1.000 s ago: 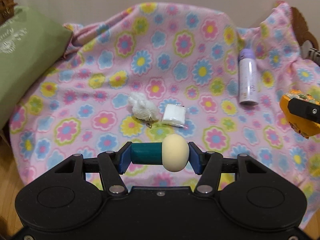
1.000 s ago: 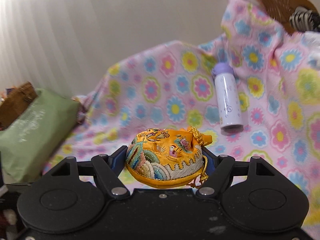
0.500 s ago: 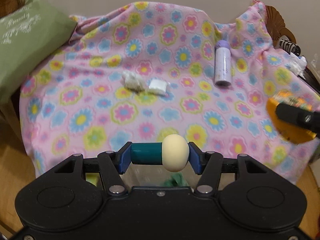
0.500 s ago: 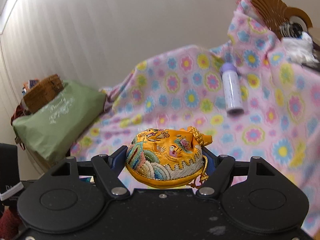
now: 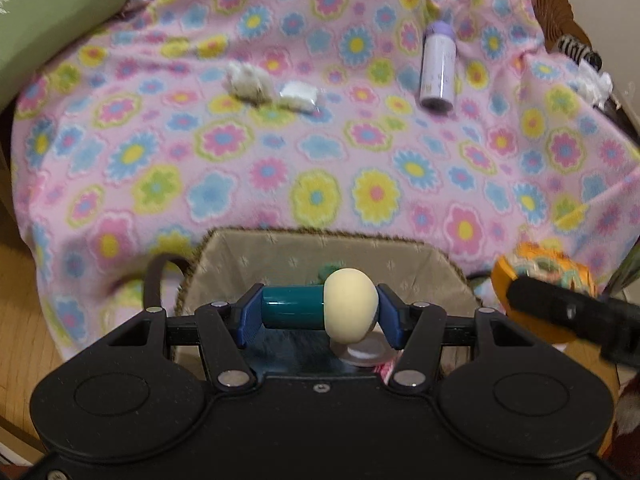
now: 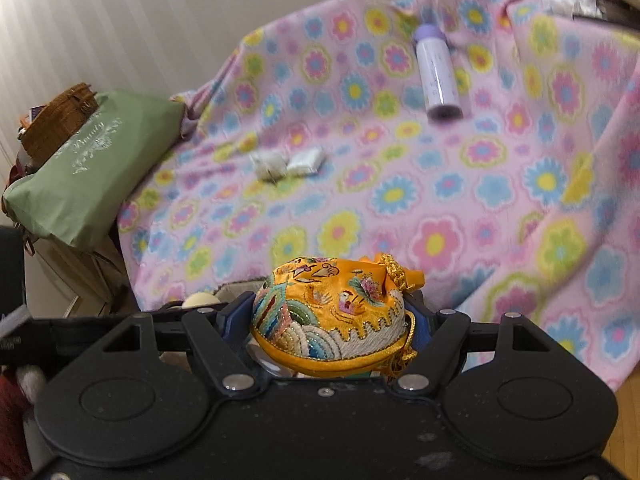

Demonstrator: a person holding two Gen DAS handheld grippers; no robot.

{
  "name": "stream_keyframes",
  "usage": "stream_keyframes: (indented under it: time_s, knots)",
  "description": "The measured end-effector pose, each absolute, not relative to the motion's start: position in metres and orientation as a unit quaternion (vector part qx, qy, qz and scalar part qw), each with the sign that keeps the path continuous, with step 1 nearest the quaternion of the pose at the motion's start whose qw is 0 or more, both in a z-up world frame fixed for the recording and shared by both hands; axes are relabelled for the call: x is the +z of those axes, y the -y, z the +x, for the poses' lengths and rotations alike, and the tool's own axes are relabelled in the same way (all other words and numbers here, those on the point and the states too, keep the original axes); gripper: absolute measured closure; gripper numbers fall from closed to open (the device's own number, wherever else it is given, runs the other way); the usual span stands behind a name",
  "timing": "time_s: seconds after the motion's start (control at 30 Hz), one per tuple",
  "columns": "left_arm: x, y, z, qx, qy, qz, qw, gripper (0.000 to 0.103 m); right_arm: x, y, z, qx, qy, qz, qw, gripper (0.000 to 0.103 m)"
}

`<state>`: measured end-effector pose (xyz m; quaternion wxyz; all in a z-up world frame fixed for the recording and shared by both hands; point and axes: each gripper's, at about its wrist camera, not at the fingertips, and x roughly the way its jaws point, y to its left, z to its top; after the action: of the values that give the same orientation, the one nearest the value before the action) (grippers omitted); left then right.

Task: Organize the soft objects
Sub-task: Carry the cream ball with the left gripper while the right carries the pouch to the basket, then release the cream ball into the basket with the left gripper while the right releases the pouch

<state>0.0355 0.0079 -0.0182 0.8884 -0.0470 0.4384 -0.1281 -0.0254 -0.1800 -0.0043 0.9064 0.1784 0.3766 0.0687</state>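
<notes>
- Left wrist view: the left gripper (image 5: 316, 314) is clamped on a teal-and-cream toy (image 5: 320, 308), held above a fabric-lined basket (image 5: 280, 256) at the edge of the flowered blanket (image 5: 360, 152).
- Right wrist view: the right gripper (image 6: 328, 330) grips an embroidered orange pouch (image 6: 332, 316), its pads pressing both sides.
- A white plush (image 5: 246, 80), a small white packet (image 5: 298, 94) and a lilac bottle (image 5: 438, 68) lie on the blanket.

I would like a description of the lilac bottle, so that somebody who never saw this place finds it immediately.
Start at the pink flowered blanket that covers the furniture. Near its far right part the bottle lies on its side, cap pointing away. It is the only long, smooth, hard-looking thing there; the fluffy white toy and the small white packet to its left are much shorter.
</notes>
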Motion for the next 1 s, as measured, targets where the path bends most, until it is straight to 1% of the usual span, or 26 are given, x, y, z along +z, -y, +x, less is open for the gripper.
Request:
stream_keyframes:
  time_s: [0.2,0.47,1.0]
  knots:
    - [-0.032,-0.002,0.037,-0.125,-0.456,-0.036,0.88,0.048,-0.004,0.177,0.0,0.052,-0.396,0.163,0.902,0.028]
    - [-0.032,0.003,0.04,-0.122,-0.451,-0.026,0.884,0.048,-0.009,0.165,0.03,0.051,-0.419,0.154,0.893,0.028]
    - [-0.038,-0.002,0.047,-0.096,-0.453,-0.033,0.886,0.047,-0.024,0.157,0.046,0.054,-0.448,0.16,0.878,0.026]
